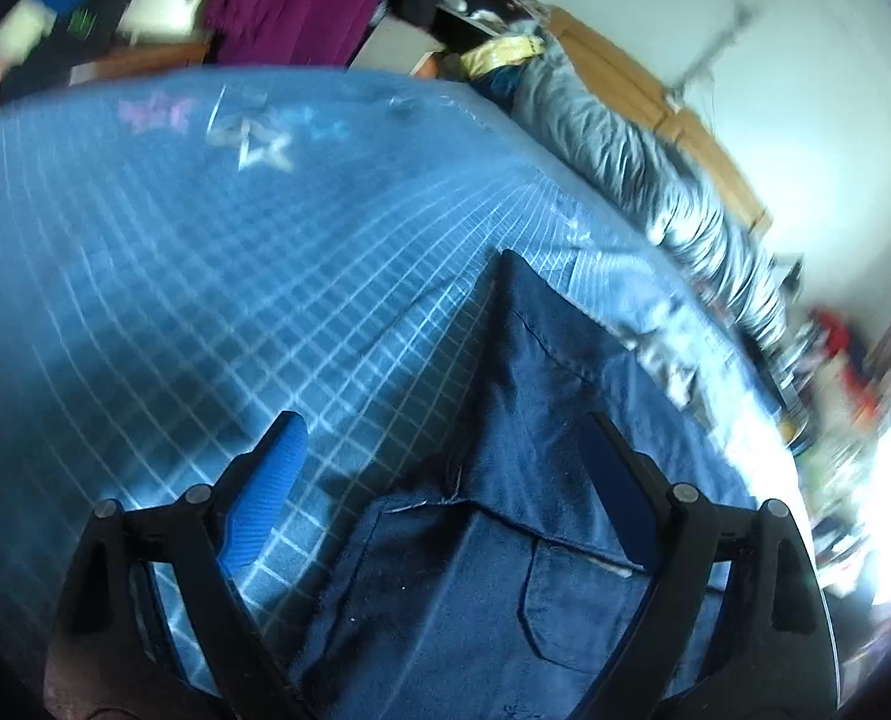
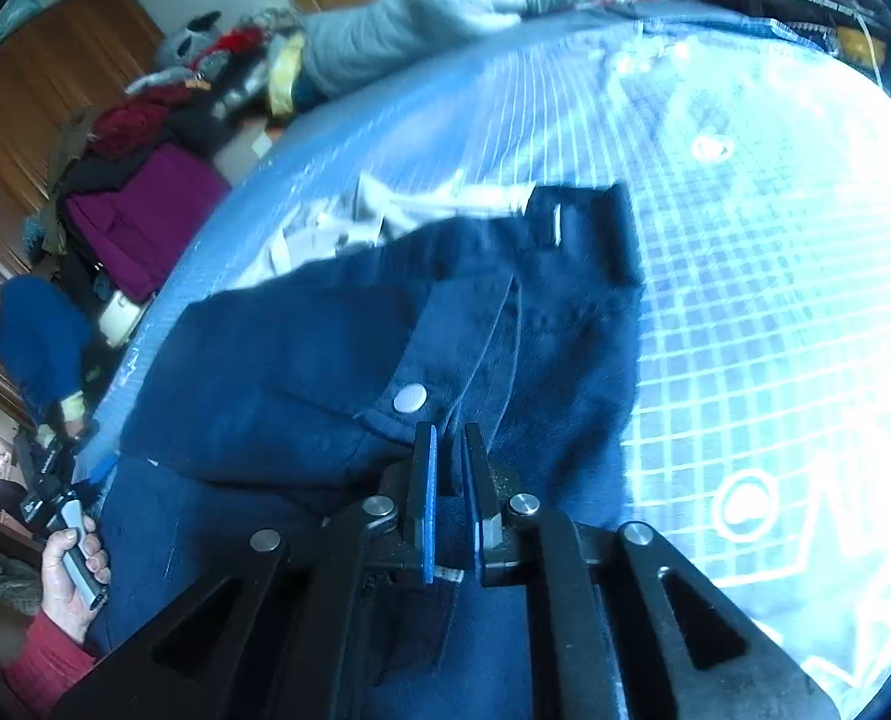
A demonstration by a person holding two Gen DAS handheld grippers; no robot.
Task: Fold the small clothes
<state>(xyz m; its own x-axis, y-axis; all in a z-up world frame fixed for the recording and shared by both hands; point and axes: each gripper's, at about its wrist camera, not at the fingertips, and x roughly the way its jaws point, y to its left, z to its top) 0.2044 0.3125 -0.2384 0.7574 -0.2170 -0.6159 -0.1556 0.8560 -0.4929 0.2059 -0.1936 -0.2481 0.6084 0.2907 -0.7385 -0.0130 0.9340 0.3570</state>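
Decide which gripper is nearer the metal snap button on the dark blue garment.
Right. The right gripper sits just below the snap button; the left gripper shows no button in its view.

Two hand-held grippers, black angular linkage arms with round silver pivot screws. Left gripper (image 1: 445, 456): bright blue textured pads (image 1: 268, 504) on the fingers. Right gripper (image 2: 450, 480): thin blue pad edges, triangular cut-outs in the black frame. Red sleeve (image 2: 43, 654) at the wrist.
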